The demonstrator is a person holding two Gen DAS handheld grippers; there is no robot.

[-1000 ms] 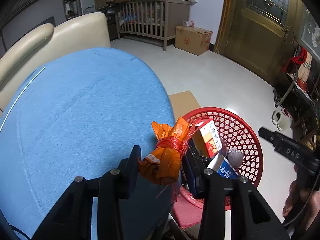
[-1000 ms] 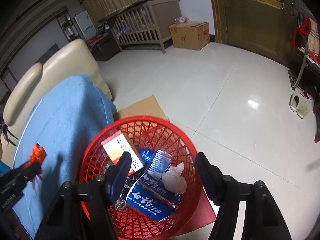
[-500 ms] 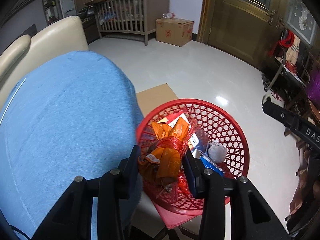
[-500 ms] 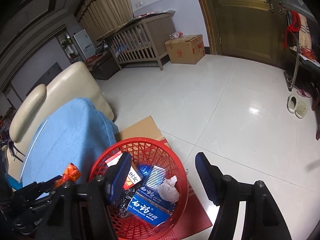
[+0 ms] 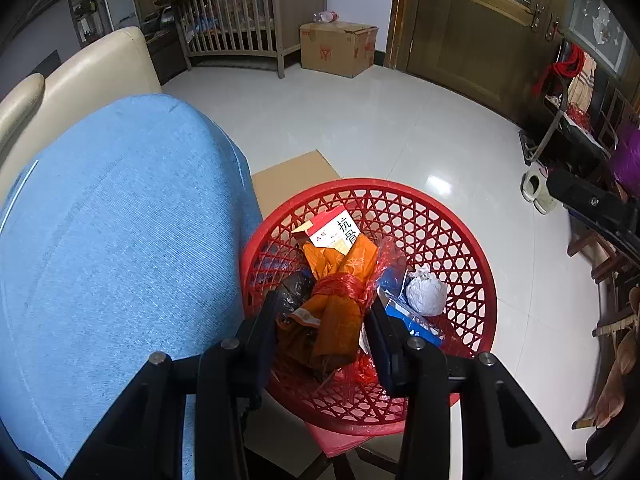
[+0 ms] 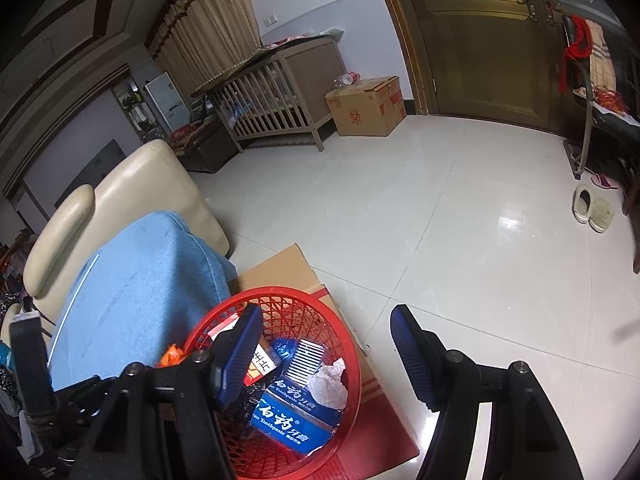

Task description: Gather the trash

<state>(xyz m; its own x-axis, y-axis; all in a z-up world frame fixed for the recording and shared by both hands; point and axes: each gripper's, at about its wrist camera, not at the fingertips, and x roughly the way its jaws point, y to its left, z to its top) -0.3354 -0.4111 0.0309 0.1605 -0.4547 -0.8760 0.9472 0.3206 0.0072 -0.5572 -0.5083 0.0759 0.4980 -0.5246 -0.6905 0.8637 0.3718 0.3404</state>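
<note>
Orange wrapper [image 5: 336, 312], tied round its middle with a red plastic strip, sits low in the centre of the left wrist view, clamped between the two black fingers of the left gripper [image 5: 324, 320]. The bundle hangs over the near-left part of the red mesh basket [image 5: 472, 264], above the trash already inside. In the right wrist view only a small orange scrap of it [image 6: 173, 354] shows at the basket's left rim. The right gripper [image 6: 326, 356] fills the bottom of that view with its blue-padded fingers [image 6: 412, 350] spread wide apart and nothing between them; the left finger overlaps the basket, the right one lies over bare floor.

Inside the basket lie a red-and-white carton [image 5: 332, 230] with Chinese print at the far side, a crumpled white tissue [image 5: 426, 294] at the right, and a blue toothpaste box [image 6: 298, 416] toward the front. The basket stands on a flat cardboard sheet [image 6: 280, 268] with a red edge. Just left of it is a blue cushion [image 5: 112, 240], backed by a cream leather sofa [image 5: 100, 72]. Beyond, across the pale tiled floor [image 6: 400, 200], a wooden crib [image 5: 248, 16] and a cardboard box [image 5: 340, 48] stand by the far wall, with a wooden door [image 5: 472, 28] in the upper right.
</note>
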